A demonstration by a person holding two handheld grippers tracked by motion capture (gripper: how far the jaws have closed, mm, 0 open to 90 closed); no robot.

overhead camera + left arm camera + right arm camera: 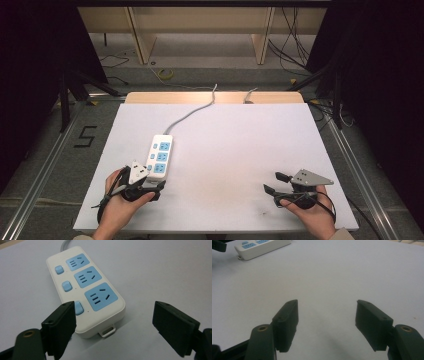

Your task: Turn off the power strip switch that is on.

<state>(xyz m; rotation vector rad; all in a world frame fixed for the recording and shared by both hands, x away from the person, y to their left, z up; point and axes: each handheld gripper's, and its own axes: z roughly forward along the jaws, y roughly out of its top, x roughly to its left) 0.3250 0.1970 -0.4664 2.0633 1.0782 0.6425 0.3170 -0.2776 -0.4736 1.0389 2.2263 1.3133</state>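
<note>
Behind power strip [159, 157], cord [192, 112] crosses table [240, 150].

Lab-like recording space: black curtains [30, 50], floor cables [292, 45], aluminium rails [42, 165].

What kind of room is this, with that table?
Likely a lab recording bay: a white table between dark curtains, loose cables on the floor, and a power strip set out.
</note>
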